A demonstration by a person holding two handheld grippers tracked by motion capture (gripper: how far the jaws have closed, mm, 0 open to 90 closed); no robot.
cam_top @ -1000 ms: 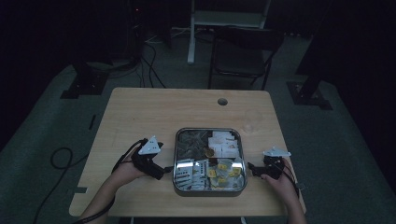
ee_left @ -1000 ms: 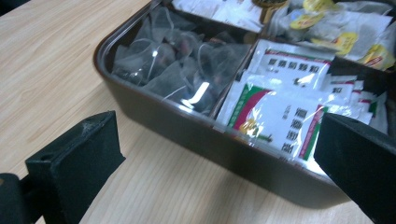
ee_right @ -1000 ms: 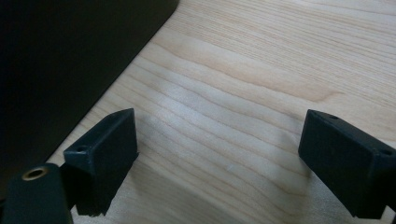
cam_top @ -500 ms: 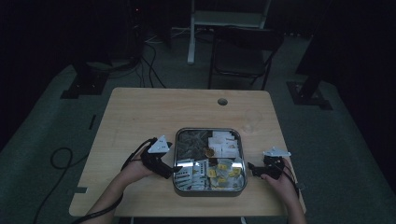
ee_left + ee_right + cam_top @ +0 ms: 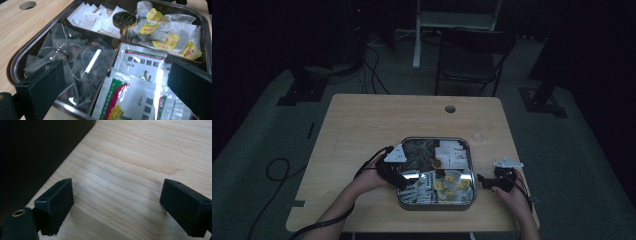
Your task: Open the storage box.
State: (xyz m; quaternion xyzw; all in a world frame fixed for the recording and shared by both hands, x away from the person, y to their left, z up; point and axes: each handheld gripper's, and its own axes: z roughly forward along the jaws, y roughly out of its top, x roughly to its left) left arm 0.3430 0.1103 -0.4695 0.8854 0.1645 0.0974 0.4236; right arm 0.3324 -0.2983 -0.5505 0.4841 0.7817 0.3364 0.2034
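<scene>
both grippers' jaws spread: left gripper [image 5: 117,82] over the tray [image 5: 35,46] of sachets [image 5: 140,65], right gripper [image 5: 117,207] on bare table [image 5: 140,155]

white sachet [image 5: 141,65] — chinese print, unreadable

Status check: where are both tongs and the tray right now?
Left tongs open, over the square metal tray of tea bags and sachets. Right tongs open, empty, on the bare wooden table beside it. Nothing blocking.

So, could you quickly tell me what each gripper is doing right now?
Left gripper: open, empty, over the tray of tea bags.
Right gripper: open, empty, above the table.
</scene>
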